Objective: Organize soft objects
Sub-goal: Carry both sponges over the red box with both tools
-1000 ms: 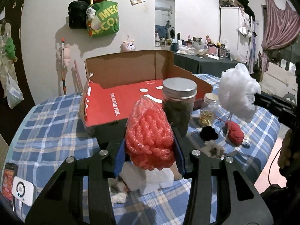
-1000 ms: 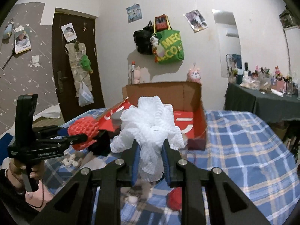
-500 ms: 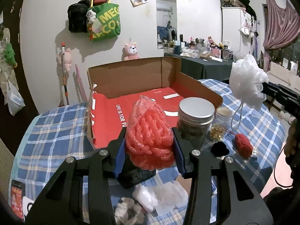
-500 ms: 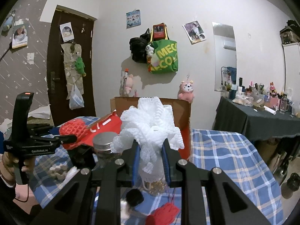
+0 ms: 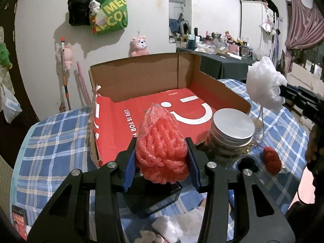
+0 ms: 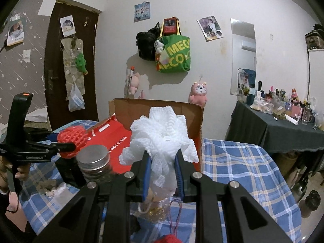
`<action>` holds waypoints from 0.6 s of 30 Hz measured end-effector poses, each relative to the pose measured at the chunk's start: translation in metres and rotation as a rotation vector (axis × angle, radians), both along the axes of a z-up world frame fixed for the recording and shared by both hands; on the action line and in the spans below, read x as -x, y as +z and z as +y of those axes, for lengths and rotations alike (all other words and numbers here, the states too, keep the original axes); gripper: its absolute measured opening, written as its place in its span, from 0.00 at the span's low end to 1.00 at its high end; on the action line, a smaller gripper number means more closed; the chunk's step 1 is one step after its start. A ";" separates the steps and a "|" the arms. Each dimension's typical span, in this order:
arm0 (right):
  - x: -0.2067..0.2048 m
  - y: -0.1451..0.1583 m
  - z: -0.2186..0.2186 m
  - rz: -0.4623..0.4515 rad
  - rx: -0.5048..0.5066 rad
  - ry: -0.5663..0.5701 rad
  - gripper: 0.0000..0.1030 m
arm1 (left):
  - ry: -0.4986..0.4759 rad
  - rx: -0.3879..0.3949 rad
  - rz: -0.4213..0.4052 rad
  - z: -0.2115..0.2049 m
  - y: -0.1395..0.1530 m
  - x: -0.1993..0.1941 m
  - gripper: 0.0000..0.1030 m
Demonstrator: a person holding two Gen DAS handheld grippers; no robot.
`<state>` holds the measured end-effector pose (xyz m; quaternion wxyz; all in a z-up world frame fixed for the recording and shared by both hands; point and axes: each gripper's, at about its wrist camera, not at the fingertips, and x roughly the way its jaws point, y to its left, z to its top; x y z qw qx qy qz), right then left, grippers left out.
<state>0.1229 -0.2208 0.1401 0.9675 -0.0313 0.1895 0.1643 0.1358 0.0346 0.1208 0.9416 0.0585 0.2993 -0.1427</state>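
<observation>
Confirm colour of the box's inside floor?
Red with white print, clearest in the left wrist view.

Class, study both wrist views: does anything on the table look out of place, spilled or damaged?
Yes. White scraps and a greyish fluffy clump lie strewn loose on the checked tablecloth at the near edge. The cardboard box has a ragged, torn left corner. Nothing looks spilled.

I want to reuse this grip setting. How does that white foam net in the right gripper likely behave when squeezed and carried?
The white foam net looks soft: it pinches narrow between the right hand-held gripper pads and flares above. Probably very light, being open mesh. Loose frills may flop or snag.
</observation>
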 end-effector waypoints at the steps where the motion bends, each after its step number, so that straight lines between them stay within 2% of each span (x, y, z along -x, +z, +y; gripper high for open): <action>1: -0.004 0.000 0.000 0.003 0.002 0.000 0.23 | -0.002 -0.005 0.003 -0.001 0.000 -0.003 0.41; 10: -0.045 0.005 0.001 0.051 0.030 0.031 0.23 | -0.027 -0.010 0.068 0.000 0.000 -0.037 0.41; 18: -0.106 0.011 0.021 0.132 0.130 0.062 0.23 | -0.055 -0.057 0.145 -0.004 0.004 -0.089 0.41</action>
